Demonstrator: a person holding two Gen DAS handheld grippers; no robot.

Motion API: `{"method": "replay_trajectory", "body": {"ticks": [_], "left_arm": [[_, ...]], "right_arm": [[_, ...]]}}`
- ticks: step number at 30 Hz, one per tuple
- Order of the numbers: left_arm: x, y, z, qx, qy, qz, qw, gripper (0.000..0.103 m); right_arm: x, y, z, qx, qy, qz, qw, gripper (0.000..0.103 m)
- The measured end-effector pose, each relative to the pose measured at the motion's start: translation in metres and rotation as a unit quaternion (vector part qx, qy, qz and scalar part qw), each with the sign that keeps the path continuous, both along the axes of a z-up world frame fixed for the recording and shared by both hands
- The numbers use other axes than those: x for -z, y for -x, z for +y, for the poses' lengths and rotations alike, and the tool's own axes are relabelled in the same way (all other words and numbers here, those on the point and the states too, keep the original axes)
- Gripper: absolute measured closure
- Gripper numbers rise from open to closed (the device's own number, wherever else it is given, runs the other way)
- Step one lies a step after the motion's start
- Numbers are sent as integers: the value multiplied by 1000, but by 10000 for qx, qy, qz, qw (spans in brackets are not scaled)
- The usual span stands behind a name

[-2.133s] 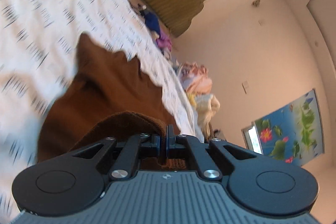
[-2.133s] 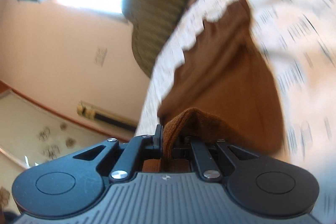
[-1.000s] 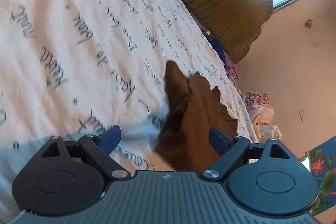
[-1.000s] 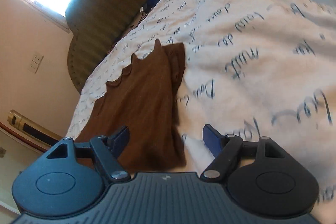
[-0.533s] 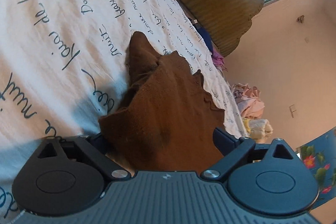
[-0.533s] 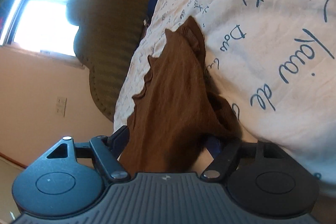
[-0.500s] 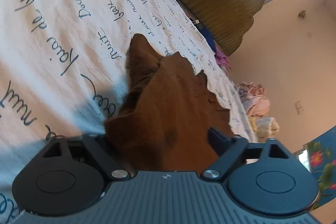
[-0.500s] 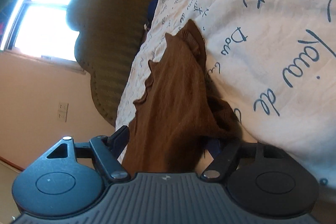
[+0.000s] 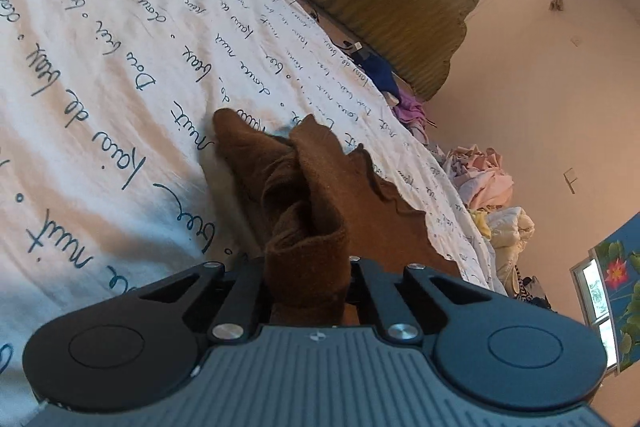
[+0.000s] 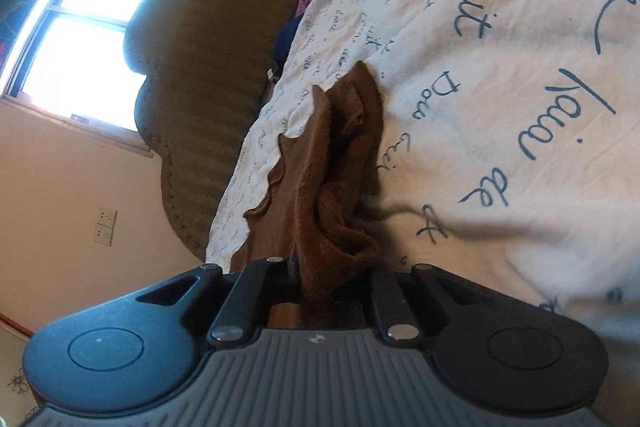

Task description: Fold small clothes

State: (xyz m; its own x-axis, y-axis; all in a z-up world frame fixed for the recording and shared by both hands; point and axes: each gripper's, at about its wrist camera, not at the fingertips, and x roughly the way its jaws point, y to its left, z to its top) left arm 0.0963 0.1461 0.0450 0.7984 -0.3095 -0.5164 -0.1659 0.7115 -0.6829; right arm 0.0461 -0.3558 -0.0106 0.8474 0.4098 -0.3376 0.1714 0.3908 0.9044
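Left wrist: left hand-held gripper [image 9: 306,279] pinches brown garment [image 9: 320,195] on bedsheet [image 9: 120,67].

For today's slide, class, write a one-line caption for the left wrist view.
Left gripper clamped on a bunched edge of the brown garment, lying on the script-printed bedsheet.

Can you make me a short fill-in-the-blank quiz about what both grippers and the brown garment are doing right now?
1. The left gripper is shut on the ____ garment.
2. The garment lies on a white bedsheet printed with blue ____.
3. The right gripper is ____ on that garment too.

Missing words: brown; writing; shut
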Motion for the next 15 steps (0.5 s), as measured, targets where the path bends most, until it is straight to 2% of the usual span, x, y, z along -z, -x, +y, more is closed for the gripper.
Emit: {"method": "replay_trajectory", "body": {"ticks": [4, 7, 9, 11, 12, 13, 14, 15], "left_arm": [[-12, 47, 16, 130, -123, 129, 9998, 96], [2, 80, 30, 353, -350, 400, 9980, 94], [16, 95, 39, 441, -485, 633, 9958, 83], [19, 110, 59, 23, -518, 755, 9958, 64], [13, 116, 72, -227, -465, 658, 9965, 61], [2, 119, 87, -610, -490, 512, 9956, 52], [-11, 119, 98, -935, -655, 367, 9928, 42], [-25, 112, 104, -1121, -911, 202, 9893, 39]], "right_arm": [[-16, 35, 9, -419, -15, -127, 9990, 94], [-8, 74, 12, -660, -237, -12, 9975, 94], [3, 93, 14, -796, -165, 288, 9963, 90], [13, 105, 12, -838, 52, 732, 9938, 85], [14, 110, 5, -786, -11, 745, 9941, 85], [9, 113, -4, -689, -56, 692, 9952, 80], [-1, 114, -13, -562, 83, 627, 9964, 75], [-16, 111, -22, -417, 402, 544, 9968, 58]]}}
